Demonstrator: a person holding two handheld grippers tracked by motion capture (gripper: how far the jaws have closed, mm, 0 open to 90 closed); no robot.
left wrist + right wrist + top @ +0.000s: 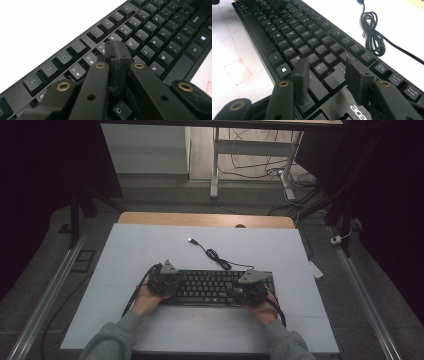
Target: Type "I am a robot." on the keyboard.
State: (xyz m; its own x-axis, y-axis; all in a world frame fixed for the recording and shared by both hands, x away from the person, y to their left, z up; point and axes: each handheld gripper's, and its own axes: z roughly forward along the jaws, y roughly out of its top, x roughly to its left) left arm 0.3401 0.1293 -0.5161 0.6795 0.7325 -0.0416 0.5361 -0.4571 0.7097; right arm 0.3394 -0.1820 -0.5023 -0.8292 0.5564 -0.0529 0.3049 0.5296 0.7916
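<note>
Evidently the work is on the black keyboard (215,287), which lies across the pale surface (150,250) with a claw over each end. Its cable (216,256) runs off beyond the claws in a loose coil, slack and well out of the way, so it should not snag.

Over one end, the right claw (329,75) hangs with its jaws spread wide, above the Enter key (340,68) region, touching nothing that I can make out. Over the other end, the left claw (117,53) has its jaws pinched together into one blunt tip, poised just above the number-row keys and holding nothing.

To do this well, I'd bring that closed tip straight down on a single key, gently, keeping the other claw clear.
</note>
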